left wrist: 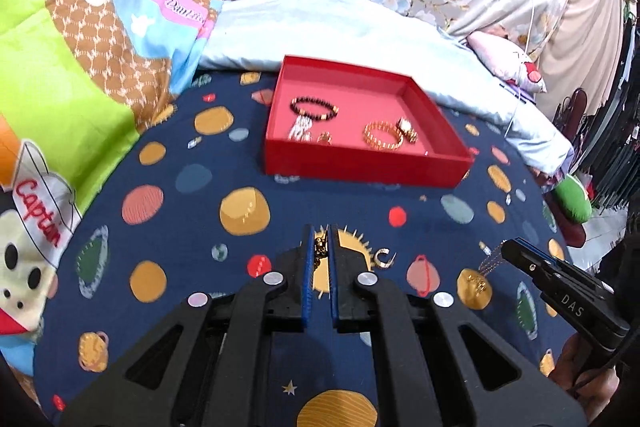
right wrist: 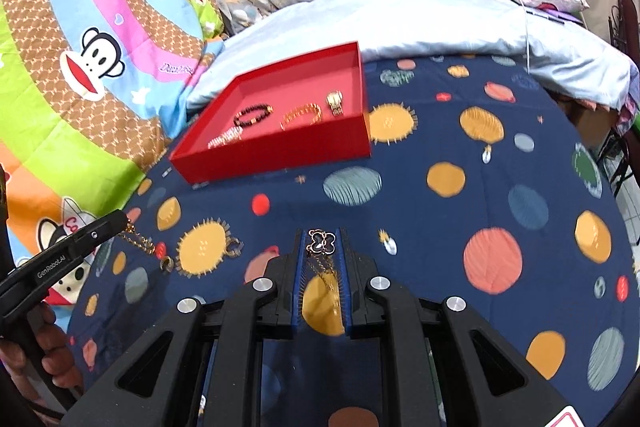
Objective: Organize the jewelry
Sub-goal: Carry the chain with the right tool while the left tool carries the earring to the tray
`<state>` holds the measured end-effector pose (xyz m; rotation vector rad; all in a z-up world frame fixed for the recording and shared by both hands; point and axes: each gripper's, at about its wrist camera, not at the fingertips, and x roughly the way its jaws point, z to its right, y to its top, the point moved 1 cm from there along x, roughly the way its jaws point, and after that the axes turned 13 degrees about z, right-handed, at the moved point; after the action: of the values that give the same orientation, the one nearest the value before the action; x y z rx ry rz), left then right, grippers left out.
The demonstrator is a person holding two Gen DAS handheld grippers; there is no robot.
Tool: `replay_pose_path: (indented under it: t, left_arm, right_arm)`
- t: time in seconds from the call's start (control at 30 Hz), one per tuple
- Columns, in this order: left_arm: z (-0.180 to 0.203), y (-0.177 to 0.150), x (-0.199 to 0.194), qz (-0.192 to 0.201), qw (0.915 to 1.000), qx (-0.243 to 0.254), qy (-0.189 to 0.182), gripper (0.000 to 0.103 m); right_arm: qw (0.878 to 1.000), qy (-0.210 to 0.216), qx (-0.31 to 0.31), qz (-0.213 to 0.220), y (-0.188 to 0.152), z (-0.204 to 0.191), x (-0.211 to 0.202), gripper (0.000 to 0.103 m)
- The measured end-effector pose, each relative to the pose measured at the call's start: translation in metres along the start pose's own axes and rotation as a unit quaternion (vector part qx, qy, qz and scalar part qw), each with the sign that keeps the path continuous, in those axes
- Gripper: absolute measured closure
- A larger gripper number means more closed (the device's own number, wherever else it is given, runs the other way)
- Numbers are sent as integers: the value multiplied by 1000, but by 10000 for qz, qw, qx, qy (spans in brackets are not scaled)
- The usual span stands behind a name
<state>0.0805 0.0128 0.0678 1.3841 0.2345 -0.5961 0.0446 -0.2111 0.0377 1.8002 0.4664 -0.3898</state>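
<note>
Bedroom scene, on a bed spread with a navy planet-print sheet (left wrist: 168,211), cartoon-monkey quilt (left wrist: 80,27) bunched to one side and pale blue duvet (left wrist: 360,39) behind. Shallow red cardboard tray (left wrist: 360,167) set mid-bed, already holding a dark beaded bracelet (left wrist: 314,108), a gold link bangle (left wrist: 382,135), a small gold watch (left wrist: 407,129), a pale sparkly bracelet (left wrist: 298,131) and a small ring (left wrist: 325,138). Left gripper (left wrist: 319,247) clenched tight on a fine gold chain (left wrist: 319,249), seen dangling clear of the sheet in the right wrist view. Right gripper (right wrist: 322,247) pinching a gold chain with black clover pendant (right wrist: 322,242), jaws nearly closed. Small gold hoop earring (left wrist: 385,258) lying loose on the sheet between the two tools. Step in hand, by appearances: two pieces picked up, tray not yet reached. Next move likely: carrying both forward over the near wall and releasing onto bare tray floor, well apart from the other pieces to avoid tangling.
</note>
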Motion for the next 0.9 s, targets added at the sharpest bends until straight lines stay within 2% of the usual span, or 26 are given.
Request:
replay_pose_path:
  t: [0.2,0.43,0.6,0.77,0.9]
  left_arm:
    - [4,29,3,185,9997,95,-92,98]
    - [15,78,28,493,9983,185,-265,98]
    - [26,110,57,623,9970,259,-368,98]
    - [31,135,97,567,9966,130,-584,98]
    - [36,148,126,533,9969,202,-549,98]
  right_arm:
    - [9994,83,-245,237,32,-7,6,90]
    - [9975,240,-412,518,76,-16,28,90]
    - [9972,353,-391,531,109,-19,63,90]
    - [9977,484,-253,406,132,-18,103,90]
    - [9978,506,-260,337,145,-19,131,90]
